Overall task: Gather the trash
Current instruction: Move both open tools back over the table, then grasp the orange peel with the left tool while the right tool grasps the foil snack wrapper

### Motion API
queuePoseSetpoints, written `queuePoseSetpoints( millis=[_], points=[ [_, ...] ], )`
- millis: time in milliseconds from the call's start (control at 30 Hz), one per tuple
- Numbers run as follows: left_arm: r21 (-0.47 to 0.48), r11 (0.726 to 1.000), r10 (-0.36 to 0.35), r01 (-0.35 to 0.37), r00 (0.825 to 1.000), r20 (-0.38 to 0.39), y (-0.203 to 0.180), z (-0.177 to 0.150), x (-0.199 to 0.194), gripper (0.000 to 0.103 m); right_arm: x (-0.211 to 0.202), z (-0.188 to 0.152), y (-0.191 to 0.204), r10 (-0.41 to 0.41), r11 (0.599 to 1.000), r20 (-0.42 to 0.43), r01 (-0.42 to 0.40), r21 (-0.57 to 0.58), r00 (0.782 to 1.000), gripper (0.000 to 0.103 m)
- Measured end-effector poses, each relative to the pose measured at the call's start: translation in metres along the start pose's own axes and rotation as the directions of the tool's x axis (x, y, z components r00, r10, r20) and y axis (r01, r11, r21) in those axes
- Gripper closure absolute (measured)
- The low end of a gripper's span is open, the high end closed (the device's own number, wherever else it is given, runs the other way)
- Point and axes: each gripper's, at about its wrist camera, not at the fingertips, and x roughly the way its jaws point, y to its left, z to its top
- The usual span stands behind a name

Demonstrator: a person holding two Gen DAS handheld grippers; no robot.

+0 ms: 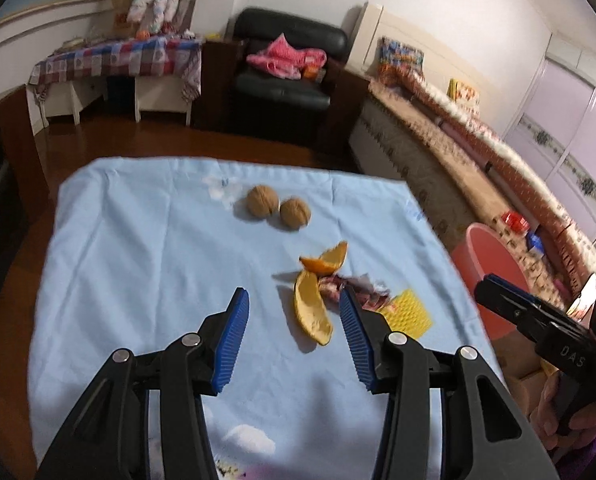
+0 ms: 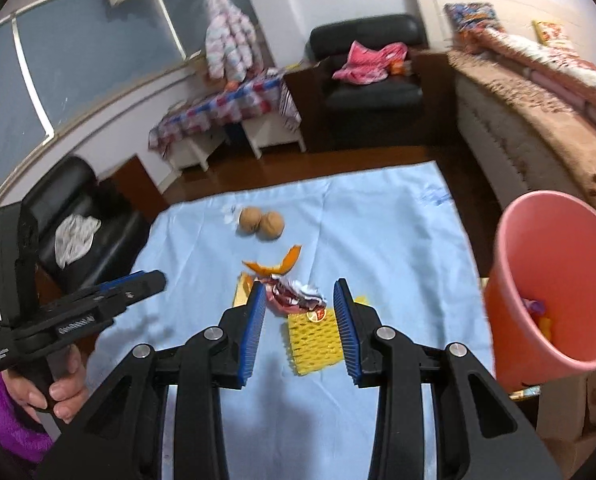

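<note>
On the light blue cloth [image 1: 137, 260] lie a long orange peel [image 1: 312, 312], a smaller orange peel [image 1: 326, 260], a crumpled foil wrapper [image 1: 354, 288] and a yellow foam net [image 1: 410, 312]. My left gripper [image 1: 293, 308] is open and empty above the long peel. My right gripper [image 2: 300, 296] is open and empty above the wrapper [image 2: 298, 298] and the foam net [image 2: 314, 340]. The small peel [image 2: 273, 266] lies just beyond. The pink bin [image 2: 554, 292] stands at the table's right edge with some trash inside.
Two walnuts [image 1: 277, 204] sit farther back on the cloth [image 2: 378, 220]. A black armchair [image 1: 285, 68], a covered side table [image 1: 117, 60] and a patterned sofa [image 1: 458, 140] stand beyond. The bin also shows in the left wrist view [image 1: 494, 268].
</note>
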Motion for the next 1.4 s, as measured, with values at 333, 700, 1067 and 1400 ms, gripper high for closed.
queuePoseSetpoints(
  millis=[333,700,1067,1400],
  points=[
    [0.045,0.999,0.018,-0.012,0.991,-0.134,-0.027,-0.012,0.082,0.063,0.049,-0.001,-0.016,0.046,0.997,-0.104,-0.052,-0.055,0.994,0.067],
    [0.034,0.999,0.042,-0.039,0.992,-0.118,-0.015,-0.017,0.082,0.089,0.082,0.012,0.0,0.079,0.978,-0.182,-0.112,-0.175,0.98,0.06],
    [-0.055,0.998,0.032,-0.037,0.996,-0.083,0.019,-0.013,0.058,0.1,0.123,0.005,0.016,-0.036,0.941,-0.249,-0.05,-0.335,0.968,0.06],
    [-0.078,0.997,0.016,-0.019,0.999,-0.043,0.02,-0.007,0.041,0.1,0.107,-0.004,0.023,0.051,0.964,-0.243,-0.111,-0.243,0.969,0.096]
  ],
)
